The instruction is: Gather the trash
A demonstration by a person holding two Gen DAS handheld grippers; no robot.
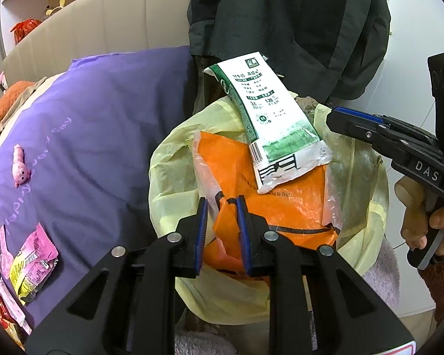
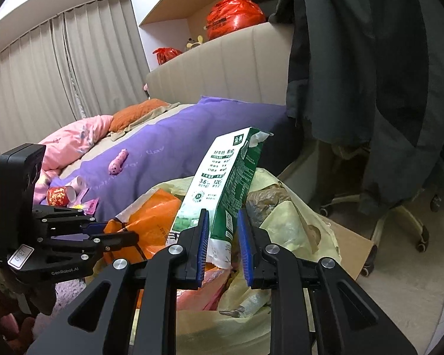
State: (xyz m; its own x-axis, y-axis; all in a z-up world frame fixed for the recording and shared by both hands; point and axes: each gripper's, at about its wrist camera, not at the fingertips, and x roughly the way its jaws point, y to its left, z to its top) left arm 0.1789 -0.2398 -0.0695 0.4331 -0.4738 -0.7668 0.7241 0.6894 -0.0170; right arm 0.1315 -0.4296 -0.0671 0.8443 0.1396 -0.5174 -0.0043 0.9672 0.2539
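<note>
leaning on the orange bag (image 1: 281, 207), milk carton (image 2: 222, 183) sits between right jaws.

Grey curtains (image 2: 44, 82), beige headboard (image 2: 222, 71), purple-covered bed (image 2: 177, 148).

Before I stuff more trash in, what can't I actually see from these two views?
- Bin under the yellow liner: hidden in both views by the liner.
- Liner's depth: covered by the orange bag and milk carton.
- Carton's base, right wrist view: behind the right gripper.
- Wrappers, left wrist view: cut by the edge.
</note>
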